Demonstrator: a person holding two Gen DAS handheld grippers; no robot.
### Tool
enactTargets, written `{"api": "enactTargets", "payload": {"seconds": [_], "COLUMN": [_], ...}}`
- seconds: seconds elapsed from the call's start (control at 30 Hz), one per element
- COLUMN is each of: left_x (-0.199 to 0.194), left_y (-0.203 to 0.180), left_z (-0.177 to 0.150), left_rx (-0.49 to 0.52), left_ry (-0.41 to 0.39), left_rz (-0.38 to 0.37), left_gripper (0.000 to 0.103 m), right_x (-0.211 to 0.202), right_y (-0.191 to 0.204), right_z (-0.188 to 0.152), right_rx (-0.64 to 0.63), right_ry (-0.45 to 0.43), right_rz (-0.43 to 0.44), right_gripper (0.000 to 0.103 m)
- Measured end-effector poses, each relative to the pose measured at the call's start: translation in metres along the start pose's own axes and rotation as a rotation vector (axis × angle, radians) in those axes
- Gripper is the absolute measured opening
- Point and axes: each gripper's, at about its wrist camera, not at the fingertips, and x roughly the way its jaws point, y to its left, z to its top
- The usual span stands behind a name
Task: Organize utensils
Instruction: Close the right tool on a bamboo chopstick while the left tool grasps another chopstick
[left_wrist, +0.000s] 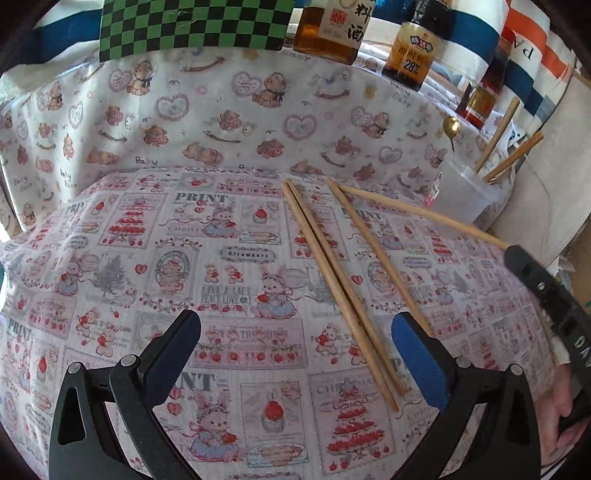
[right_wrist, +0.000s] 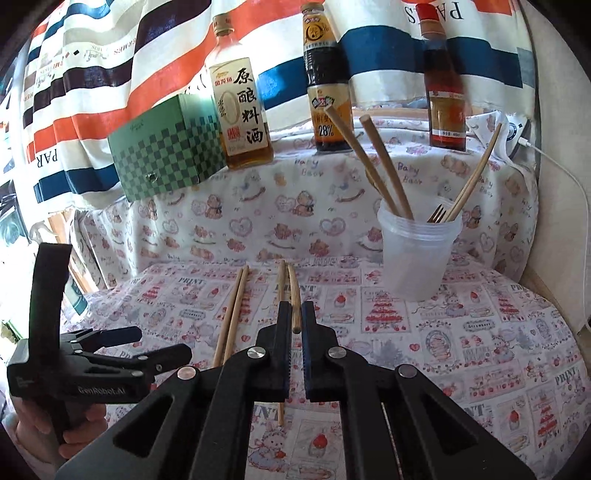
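Printed cloth covers the desk (left_wrist: 110, 258); one chopstick (right_wrist: 294, 295) is clamped in the right tongs (right_wrist: 294, 332) for transfer to the cup (right_wrist: 417, 254), three others (left_wrist: 332, 277) left flat near the wide-apart left tongs (left_wrist: 295, 328).

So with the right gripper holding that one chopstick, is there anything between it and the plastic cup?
Nothing visible blocks it. The right gripper is shut on the chopstick, and only bare tablecloth lies between it and the plastic cup. The other chopsticks lie to the left, away from that path.
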Motion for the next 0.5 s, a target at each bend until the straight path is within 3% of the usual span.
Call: {"api": "enactTargets", "payload": {"seconds": [0.1,0.27,0.5], "left_x": [0.002,0.007,0.014], "left_y": [-0.011,-0.020,-0.042], "left_z": [-0.005,-0.009,-0.018], "left_rx": [0.081,0.123,0.217], "left_ry": [-0.029,0.010,0.066], "left_rz": [0.090,0.079,0.126], "left_gripper": [0.102,0.102,0.102], "right_x": [-0.003,-0.005,-0.006], "right_y": [0.001,0.003,0.004], "right_z": [0.002,0.001,0.000], "right_rx": [-0.008,-0.015,-0.017], "right_ry": [-0.015,-0.014,-0.008], "right_rz": [-0.005,0.002,0.006], "right_gripper": [0.006,0.006,0.006]}}
